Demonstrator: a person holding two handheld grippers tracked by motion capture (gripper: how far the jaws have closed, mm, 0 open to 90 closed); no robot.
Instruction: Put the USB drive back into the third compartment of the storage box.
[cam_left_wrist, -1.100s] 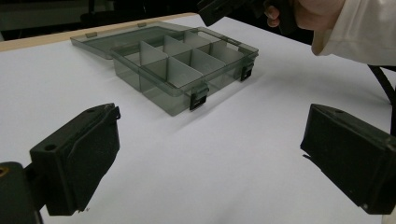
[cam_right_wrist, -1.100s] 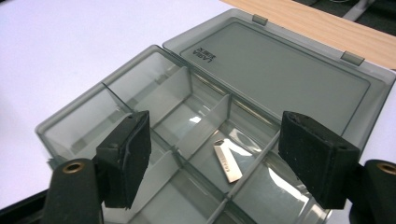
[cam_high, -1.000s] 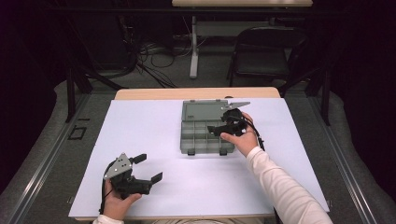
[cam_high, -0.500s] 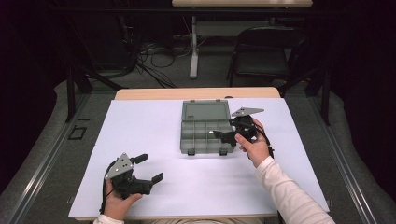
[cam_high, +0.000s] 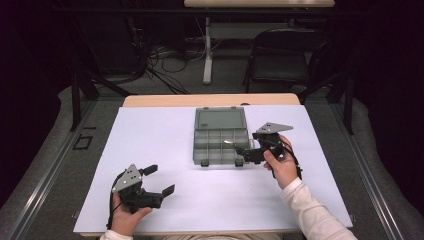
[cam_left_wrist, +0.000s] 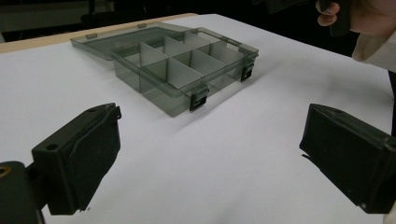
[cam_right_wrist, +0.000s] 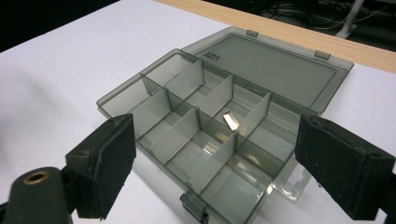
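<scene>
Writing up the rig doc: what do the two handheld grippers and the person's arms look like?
Both the left gripper and the right gripper are matte black, each with two blocky jaws faced with flat black pads, a grey three-cornered plate on top and a black trailing cable. The right arm wears a long white sleeve.

Black tongs (cam_high: 250, 148) w/ grey plate (white sleeve (cam_high: 315, 212)).

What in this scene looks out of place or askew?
One small shiny piece leans tilted against a divider inside the open organizer box, not lying flat. The other compartments look bare. The box itself sits square on the white sheet.
</scene>
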